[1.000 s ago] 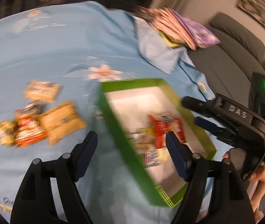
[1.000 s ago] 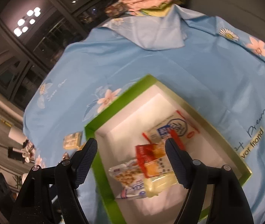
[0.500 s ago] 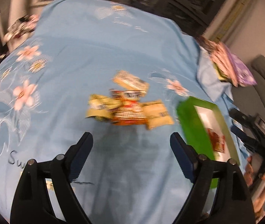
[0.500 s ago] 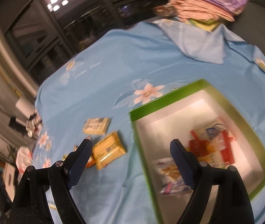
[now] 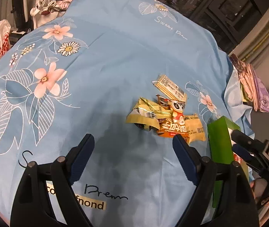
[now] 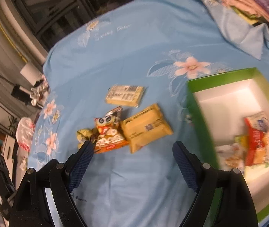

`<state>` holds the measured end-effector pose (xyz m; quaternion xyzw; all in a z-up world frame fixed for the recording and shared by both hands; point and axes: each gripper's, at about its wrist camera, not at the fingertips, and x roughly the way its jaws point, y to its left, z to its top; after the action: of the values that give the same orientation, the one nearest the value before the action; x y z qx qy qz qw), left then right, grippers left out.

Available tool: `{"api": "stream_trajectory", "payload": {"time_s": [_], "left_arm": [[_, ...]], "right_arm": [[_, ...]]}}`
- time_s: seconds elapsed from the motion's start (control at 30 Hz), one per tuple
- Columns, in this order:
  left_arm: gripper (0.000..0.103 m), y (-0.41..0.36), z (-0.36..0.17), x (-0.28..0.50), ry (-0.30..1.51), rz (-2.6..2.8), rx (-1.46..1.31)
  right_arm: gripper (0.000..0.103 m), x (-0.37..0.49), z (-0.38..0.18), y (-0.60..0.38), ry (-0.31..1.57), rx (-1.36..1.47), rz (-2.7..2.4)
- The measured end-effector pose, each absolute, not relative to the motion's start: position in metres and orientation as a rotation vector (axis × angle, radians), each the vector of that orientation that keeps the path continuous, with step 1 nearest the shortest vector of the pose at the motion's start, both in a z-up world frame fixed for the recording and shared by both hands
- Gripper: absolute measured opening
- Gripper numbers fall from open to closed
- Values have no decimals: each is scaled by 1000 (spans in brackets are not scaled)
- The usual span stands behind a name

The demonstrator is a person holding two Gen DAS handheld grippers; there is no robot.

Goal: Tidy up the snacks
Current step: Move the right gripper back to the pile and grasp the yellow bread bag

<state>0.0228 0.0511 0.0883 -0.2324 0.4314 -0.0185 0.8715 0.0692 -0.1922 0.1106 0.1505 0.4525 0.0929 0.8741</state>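
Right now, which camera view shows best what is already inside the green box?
The right wrist view. It looks down into the green box, so the white bottom and the red and orange snack packets lying there are visible, though blurred. The left wrist view shows the box mostly by its green outer wall, with the right gripper in front.

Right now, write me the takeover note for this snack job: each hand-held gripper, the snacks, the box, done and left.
Left hand-held gripper: open, empty, above bare cloth short of the loose pile.
Right hand-held gripper: open, empty, pointing at the same pile.
Green box: on the blue cloth, right of the pile; several packets already lie inside.
Left on the cloth: a yellow packet, an orange panda packet, a pale barcode packet and a crumpled yellow-green wrapper.
Done: some snacks boxed. Left: box those four.
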Motion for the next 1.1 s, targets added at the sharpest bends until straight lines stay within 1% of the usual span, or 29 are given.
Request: {"api": "stream_trajectory", "payload": {"time_s": [0.13,0.33,0.57,0.73,0.8,0.83,0.87,0.93,0.97,1.1], "left_arm": [[85,53,86,24,914,-5,-458],[85,57,85,25,907,4,-470],[85,58,83,28,924,16,-466],[85,55,81,30,938,18,-454],[85,56,79,31,944,25,-447],[85,56,79,31,945,29,-446],[85,57,79,30,943,32,-446],[85,58,78,30,942,35,-447],[85,57,78,30,943,36,-447],[85,58,77,31,949,41,-441]], "right_arm": [[86,91,96,-174,1030,292,162],[86,126,66,-160,1100,238,87],[86,148,42,-159,1117,172,23],[85,152,26,-163,1139,205,51],[76,150,24,-166,1140,218,75],[67,148,24,-167,1144,226,89],[61,145,25,-169,1142,231,102],[57,140,26,-171,1137,233,118],[52,137,26,-172,1138,237,123],[46,123,31,-174,1134,226,140]]}}
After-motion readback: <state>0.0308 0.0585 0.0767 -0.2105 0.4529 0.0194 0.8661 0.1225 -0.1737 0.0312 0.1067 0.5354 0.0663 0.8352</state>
